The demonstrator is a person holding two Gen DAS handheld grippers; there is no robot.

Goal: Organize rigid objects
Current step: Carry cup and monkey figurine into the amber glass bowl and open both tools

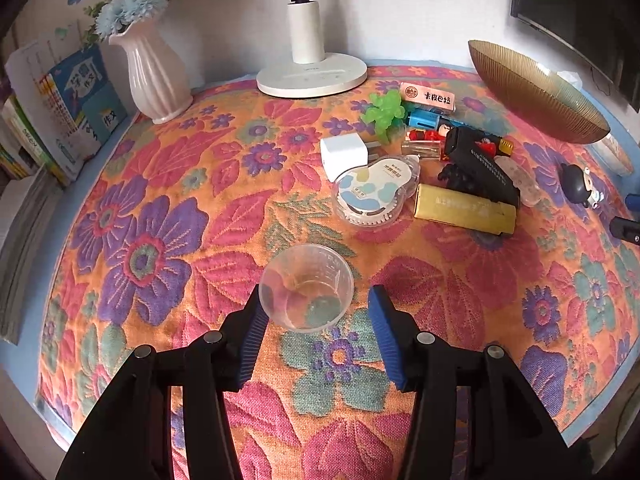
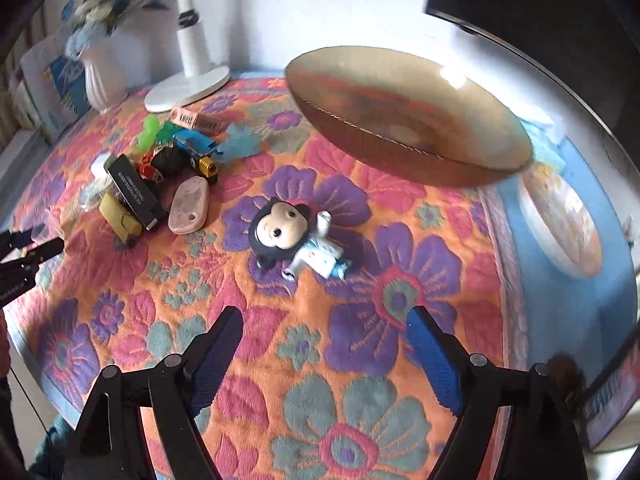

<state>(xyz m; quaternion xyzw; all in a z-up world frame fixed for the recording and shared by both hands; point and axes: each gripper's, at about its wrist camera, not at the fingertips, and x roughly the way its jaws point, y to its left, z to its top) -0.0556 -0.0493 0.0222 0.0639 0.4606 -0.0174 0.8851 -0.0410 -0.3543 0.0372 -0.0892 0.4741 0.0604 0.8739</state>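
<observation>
Left gripper (image 1: 316, 322) stands parted around a clear cup (image 1: 307, 287), not clamping it. Right gripper (image 2: 324, 356) gapes, empty, near the monkey figurine (image 2: 294, 236). The golden bowl (image 2: 408, 120) appears empty; the clutter pile (image 1: 432, 160) remains unsorted.

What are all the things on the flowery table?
clear plastic cup: one, see-through, near edge, between the left fingers
monkey figure: one, dark head, white and blue body, lying alone mid-cloth
gold bowl: one, ribbed, back right
lamp base: one, white, back middle
vase: one, pale pink, blue and white flowers, back left
books: a stack, mostly blue, left edge
white charger: one, in the pile
yellow lighter: one, front of pile
green toy: one, back of pile
left gripper: black, blue pads, around the cup, not squeezing
right gripper: black, blue pads, open, empty
</observation>
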